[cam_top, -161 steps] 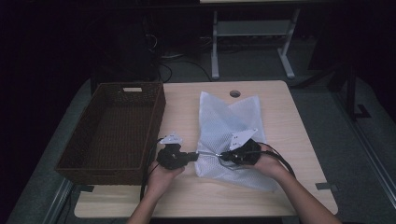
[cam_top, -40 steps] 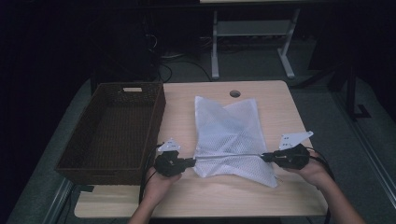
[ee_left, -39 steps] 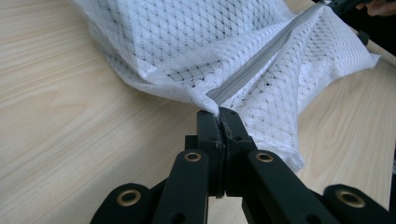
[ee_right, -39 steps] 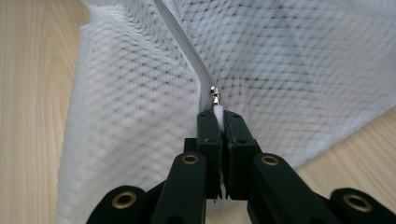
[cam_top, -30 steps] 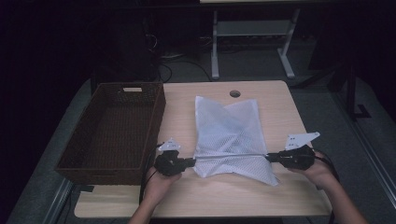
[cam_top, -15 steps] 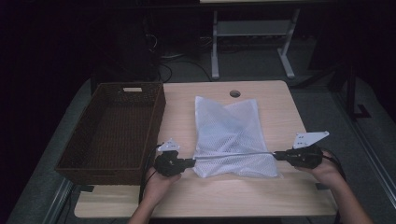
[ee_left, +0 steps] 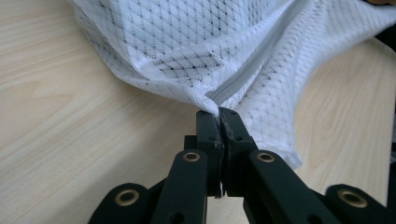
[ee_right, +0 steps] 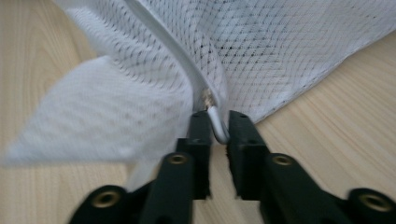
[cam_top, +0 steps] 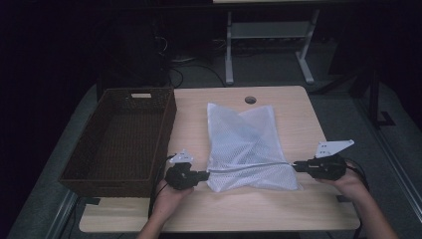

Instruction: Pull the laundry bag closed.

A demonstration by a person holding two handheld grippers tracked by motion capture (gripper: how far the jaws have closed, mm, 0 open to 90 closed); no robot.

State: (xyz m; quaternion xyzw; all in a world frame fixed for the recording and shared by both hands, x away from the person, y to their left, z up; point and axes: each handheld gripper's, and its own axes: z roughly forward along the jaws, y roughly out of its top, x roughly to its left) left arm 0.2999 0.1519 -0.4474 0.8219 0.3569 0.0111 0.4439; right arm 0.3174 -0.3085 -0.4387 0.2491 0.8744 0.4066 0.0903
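both grippers are working a white mesh bag [cam_top: 249,149] lying on the table [cam_top: 298,209]. left gripper [ee_left: 219,114] is pinching the zipper's end as an anchor. right gripper [ee_right: 217,126], jaws just opening, is loosely straddling the zipper pull [ee_right: 215,122].

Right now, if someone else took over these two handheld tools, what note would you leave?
Left gripper: jaws shut on a corner of the white mesh zip bag, flat on the light wooden table.
Right gripper: jaws have just been opening; the white zip pull sits loosely between them.
Done: zip looks closed end to end.
Left: release the bag; probably move it into the brown wicker basket.
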